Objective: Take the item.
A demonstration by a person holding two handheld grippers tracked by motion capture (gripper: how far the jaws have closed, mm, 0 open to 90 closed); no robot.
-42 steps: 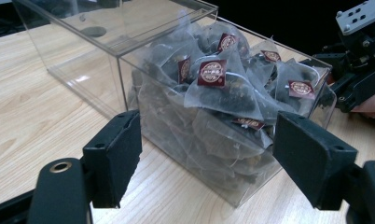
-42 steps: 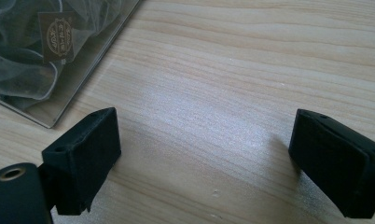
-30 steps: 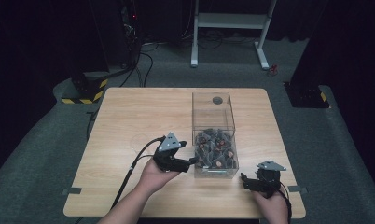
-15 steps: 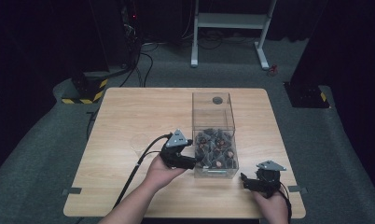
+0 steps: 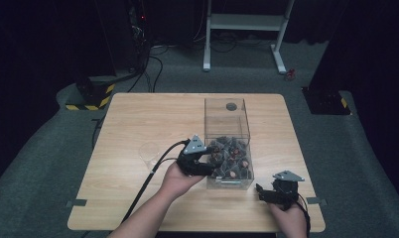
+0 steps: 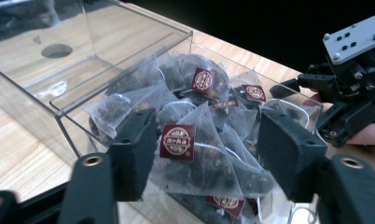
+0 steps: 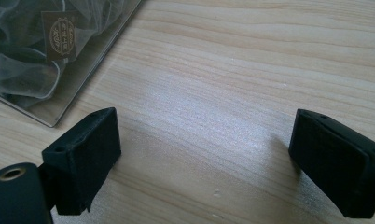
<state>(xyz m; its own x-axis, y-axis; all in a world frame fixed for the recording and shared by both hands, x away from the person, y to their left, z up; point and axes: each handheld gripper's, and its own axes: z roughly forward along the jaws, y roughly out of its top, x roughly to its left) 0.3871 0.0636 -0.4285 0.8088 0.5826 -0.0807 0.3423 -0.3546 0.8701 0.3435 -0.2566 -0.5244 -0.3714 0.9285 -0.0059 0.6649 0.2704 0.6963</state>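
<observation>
A clear plastic box (image 5: 226, 119) stands on the wooden table (image 5: 138, 119), its near half heaped with pyramid tea bags (image 5: 230, 156) bearing dark red labels. My left gripper (image 5: 210, 167) reaches over the box's near left wall into the heap. In the left gripper view its jaws (image 6: 206, 135) have just been closing around one tea bag (image 6: 199, 163) that lies between them; the pads stand beside it without squeezing it. My right gripper (image 5: 261, 191) rests low near the table's front right, open over bare wood (image 7: 204, 140), with the box's corner (image 7: 59, 74) at its upper left.
A small clear cup (image 5: 149, 151) stands on the table left of the left hand. The box's far half (image 6: 106, 70) holds no bags and has a round hole (image 5: 231, 106) at its far end. My right gripper (image 6: 349, 107) also shows beyond the box.
My left gripper has slid right, over the box wall and into the tea bags, and its jaws have narrowed. The right hand has stayed put.
</observation>
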